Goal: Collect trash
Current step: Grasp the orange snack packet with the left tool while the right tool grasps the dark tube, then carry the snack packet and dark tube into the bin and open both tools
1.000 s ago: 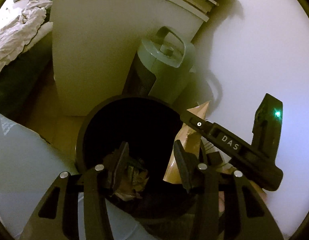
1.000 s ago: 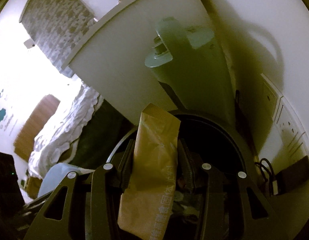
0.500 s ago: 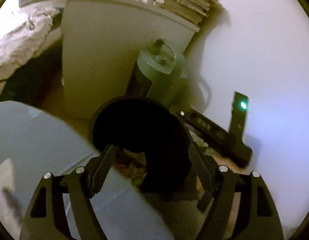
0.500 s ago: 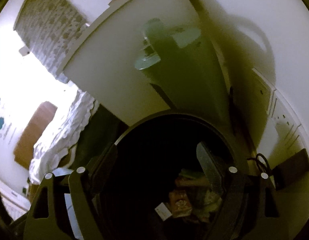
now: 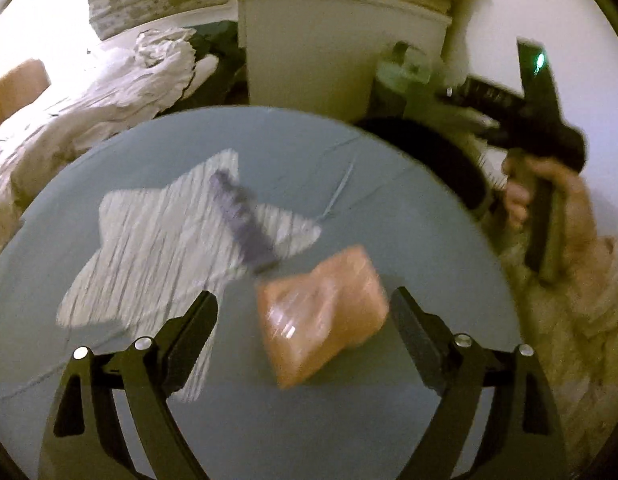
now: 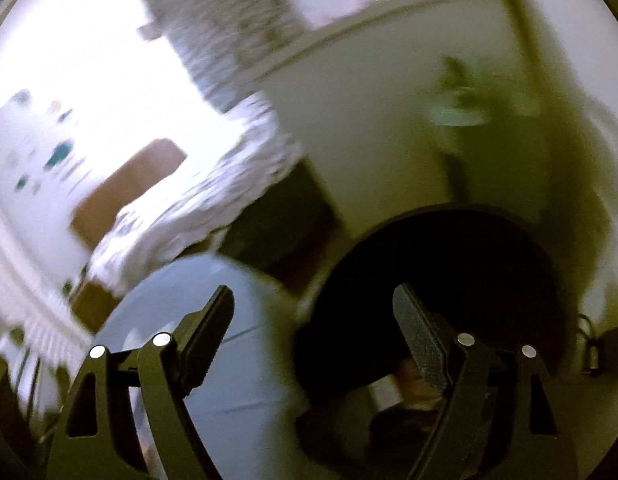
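Note:
My left gripper [image 5: 305, 316] is open and empty above a round grey-blue table [image 5: 389, 184]. An orange plastic packet [image 5: 323, 320] lies on the table between its fingers. A dark purple object [image 5: 245, 224] lies on a white star-shaped mat [image 5: 157, 240]. My right gripper [image 6: 313, 320] is open and empty over the rim of the black trash bin [image 6: 449, 248]; trash shows dimly at the bin's bottom. The right gripper also shows in the left wrist view [image 5: 521, 108], held by a hand above the bin [image 5: 441, 148].
A white cabinet [image 5: 329, 40] and a green tower appliance [image 5: 405, 72] stand behind the bin against the wall. A bed with rumpled white bedding [image 5: 89, 100] lies to the left. A cable and plug [image 6: 589, 344] sit right of the bin.
Both grippers let go of their trash into the bin and opened. My left gripper swung left and back over the table to the orange packet. My right gripper pulled back from the bin.

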{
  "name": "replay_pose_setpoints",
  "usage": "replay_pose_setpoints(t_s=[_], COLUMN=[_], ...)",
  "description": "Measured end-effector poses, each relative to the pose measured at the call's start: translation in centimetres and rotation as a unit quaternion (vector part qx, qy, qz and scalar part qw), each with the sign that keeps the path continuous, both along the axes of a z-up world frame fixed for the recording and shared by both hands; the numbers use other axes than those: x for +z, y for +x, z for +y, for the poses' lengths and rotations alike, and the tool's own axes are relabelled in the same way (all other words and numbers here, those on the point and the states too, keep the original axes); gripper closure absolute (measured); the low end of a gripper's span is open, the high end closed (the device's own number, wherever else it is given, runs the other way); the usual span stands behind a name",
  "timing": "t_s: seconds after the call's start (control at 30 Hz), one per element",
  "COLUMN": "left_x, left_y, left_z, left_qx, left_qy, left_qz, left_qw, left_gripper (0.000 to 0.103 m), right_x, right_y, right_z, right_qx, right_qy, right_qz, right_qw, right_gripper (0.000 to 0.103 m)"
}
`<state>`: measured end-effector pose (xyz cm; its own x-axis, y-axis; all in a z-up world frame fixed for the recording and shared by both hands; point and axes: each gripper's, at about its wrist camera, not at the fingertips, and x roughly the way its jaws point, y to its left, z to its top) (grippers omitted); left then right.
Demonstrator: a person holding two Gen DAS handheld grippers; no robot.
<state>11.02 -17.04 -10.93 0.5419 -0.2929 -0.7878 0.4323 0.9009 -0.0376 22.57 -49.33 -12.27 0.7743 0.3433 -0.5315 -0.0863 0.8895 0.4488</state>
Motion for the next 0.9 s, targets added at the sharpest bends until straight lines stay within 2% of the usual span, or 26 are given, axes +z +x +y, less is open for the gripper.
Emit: replay_pose_setpoints(t_s=[0.1, 0.2, 0.33, 0.4, 0.43, 0.5, 0.57, 0.63, 0.67, 0.73, 0.8, 0.9], left_x=[-0.4, -0.7, -1.4, -1.8, -1.7, -1.6, -1.6, -1.6, -1.6, -1.7, -1.7, -1.6], left_y=[-0.1, 0.7, 1.8, 2.3, 2.1, 2.1, 2.1, 2.1, 2.1, 2.0, 1.8, 1.9], left_z=[0.3, -0.3, 0.2, 0.9, 1.2, 1.7, 2.4, 3.0, 3.3, 3.6, 3.8, 4.1], left_qx=[-0.002, -0.007, 0.006, 0.012, 0.013, 0.015, 0.016, 0.018, 0.017, 0.017, 0.018, 0.022], left_qy=[0.003, 0.005, 0.005, -0.017, -0.021, -0.026, -0.034, -0.042, -0.05, -0.059, -0.063, -0.074], left_qz=[-0.001, -0.006, -0.001, 0.013, 0.009, 0.009, 0.01, 0.013, 0.016, 0.016, 0.017, 0.021], left_qw=[1.0, 0.9999, 1.0, 0.9997, 0.9996, 0.9995, 0.9992, 0.9989, 0.9985, 0.998, 0.9977, 0.9968], left_gripper=[0.016, 0.016, 0.016, 0.025, 0.031, 0.039, 0.048, 0.053, 0.053, 0.054, 0.055, 0.061], right_x=[0.7, 1.0, 1.5, 1.4, 1.3, 0.8, 0.2, -0.6, -0.7, -0.7, -0.8, -0.7], right_y=[-1.0, -1.7, -1.4, -0.9, -0.3, 0.8, 1.8, 2.4, 2.4, 2.3, 2.4, 2.7], right_z=[4.7, 9.8, 15.2, 17.3, 18.6, 20.7, 22.9, 24.8, 25.4, 26.2, 25.9, 23.4], right_qx=[0.082, 0.156, 0.215, 0.231, 0.244, 0.257, 0.269, 0.279, 0.279, 0.28, 0.272, 0.258], right_qy=[-0.017, -0.041, -0.09, -0.108, -0.118, -0.141, -0.162, -0.184, -0.202, -0.23, -0.245, -0.201], right_qz=[0.002, 0.023, 0.061, 0.078, 0.091, 0.116, 0.133, 0.143, 0.136, 0.124, 0.119, 0.12], right_qw=[0.996, 0.987, 0.971, 0.964, 0.958, 0.949, 0.94, 0.932, 0.929, 0.924, 0.923, 0.937], right_gripper=[0.022, 0.022, 0.022, 0.024, 0.032, 0.041, 0.043, 0.053, 0.054, 0.072, 0.084, 0.089])
